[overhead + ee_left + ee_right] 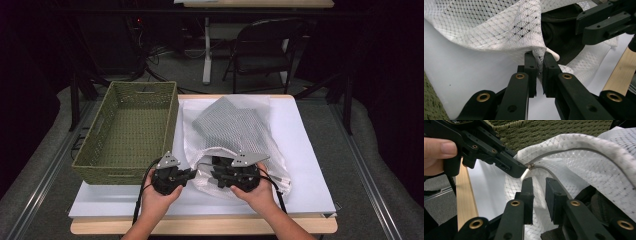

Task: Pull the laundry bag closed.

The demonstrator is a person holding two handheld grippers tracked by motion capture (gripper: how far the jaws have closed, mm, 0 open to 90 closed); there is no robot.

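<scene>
White mesh bag (235, 135) on worktop (310, 165), beside green woven basket (130, 130). Left tool (539, 62) clamped on the bag's edge; right tool (539, 187) narrowly parted over mesh.

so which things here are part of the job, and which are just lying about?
In the job:
- white mesh laundry bag, dark clothing inside
- left hand-held gripper, shut on the bag's edge near the zip
- right hand-held gripper, jaws open at the bag's opening

Lying about:
- green woven basket
- folding chair
</scene>
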